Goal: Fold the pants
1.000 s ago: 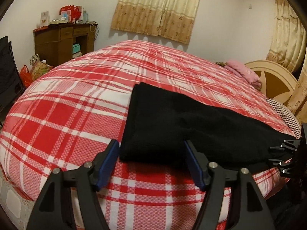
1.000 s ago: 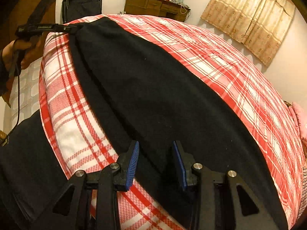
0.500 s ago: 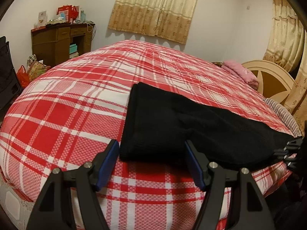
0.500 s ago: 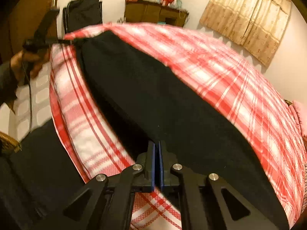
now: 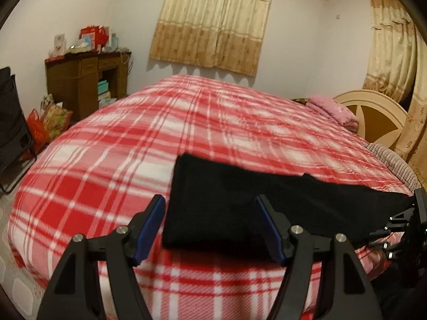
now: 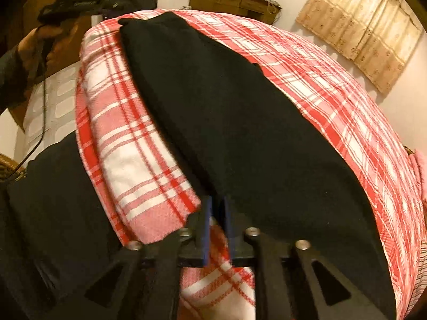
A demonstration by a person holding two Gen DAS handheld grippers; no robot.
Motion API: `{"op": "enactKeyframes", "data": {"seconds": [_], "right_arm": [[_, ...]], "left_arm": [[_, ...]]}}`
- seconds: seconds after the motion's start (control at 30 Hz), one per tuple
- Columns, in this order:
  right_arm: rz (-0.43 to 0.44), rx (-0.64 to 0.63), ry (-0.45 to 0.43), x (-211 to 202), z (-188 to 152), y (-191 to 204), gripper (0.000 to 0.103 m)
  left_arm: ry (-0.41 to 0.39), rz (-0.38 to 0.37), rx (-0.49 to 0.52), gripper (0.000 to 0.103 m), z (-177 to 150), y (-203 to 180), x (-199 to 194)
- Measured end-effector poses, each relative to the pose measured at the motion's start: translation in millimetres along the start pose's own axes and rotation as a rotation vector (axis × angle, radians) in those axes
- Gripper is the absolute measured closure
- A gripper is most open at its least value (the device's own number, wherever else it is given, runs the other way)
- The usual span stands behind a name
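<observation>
Black pants [image 5: 240,208] lie folded lengthwise along the near edge of a red plaid bed [image 5: 133,144]. My left gripper [image 5: 209,230] hovers over their left end, its jaws wide and opening; the cloth shows between the blue pads [image 5: 149,226] without touching them. In the right wrist view the pants [image 6: 226,122] stretch away to that left gripper [image 6: 106,8], held by a hand [image 6: 45,40]. My right gripper [image 6: 217,226] sits at the pants' near edge. Its jaws are opening with a narrow gap, dark hem at the tips and plaid sheet lower down.
A wooden desk [image 5: 85,80] with boxes stands at the back left, bags [image 5: 50,122] on the floor and a black chair [image 5: 10,122] beside it. A pink blanket [image 5: 331,109] lies by the headboard [image 5: 373,114]. The person's dark clothing [image 6: 53,213] is against the bed edge.
My left gripper has risen off the pants' end and its jaws have widened a little. My right gripper's pads closed together half a second ago and now stand slightly apart.
</observation>
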State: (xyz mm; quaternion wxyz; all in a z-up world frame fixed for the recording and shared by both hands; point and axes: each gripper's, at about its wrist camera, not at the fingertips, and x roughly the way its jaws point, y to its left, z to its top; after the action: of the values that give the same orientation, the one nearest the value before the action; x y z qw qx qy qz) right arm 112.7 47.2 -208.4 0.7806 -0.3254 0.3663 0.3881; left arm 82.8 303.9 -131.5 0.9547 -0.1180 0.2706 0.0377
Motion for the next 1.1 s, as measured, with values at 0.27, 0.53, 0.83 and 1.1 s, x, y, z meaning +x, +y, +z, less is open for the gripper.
{"op": "enactKeyframes", "data": {"seconds": [0.27, 0.53, 0.83, 1.1], "right_arm": [[-0.004, 0.08, -0.035, -21, -13, -8, 0.065], [-0.095, 0.391, -0.04, -61, -81, -60, 0.065], [-0.281, 0.889, -0.14, -131, -173, -142, 0.065], [-0.309, 1.04, -0.195, -144, -207, -157, 0.065]], "left_arm": [[0.033, -0.084, 0.033, 0.022, 11, -37, 33], [0.142, -0.264, 0.162, 0.022, -6, -125, 53], [0.243, -0.502, 0.382, 0.022, -29, -254, 70], [0.313, -0.6, 0.627, 0.03, -54, -347, 75]]}}
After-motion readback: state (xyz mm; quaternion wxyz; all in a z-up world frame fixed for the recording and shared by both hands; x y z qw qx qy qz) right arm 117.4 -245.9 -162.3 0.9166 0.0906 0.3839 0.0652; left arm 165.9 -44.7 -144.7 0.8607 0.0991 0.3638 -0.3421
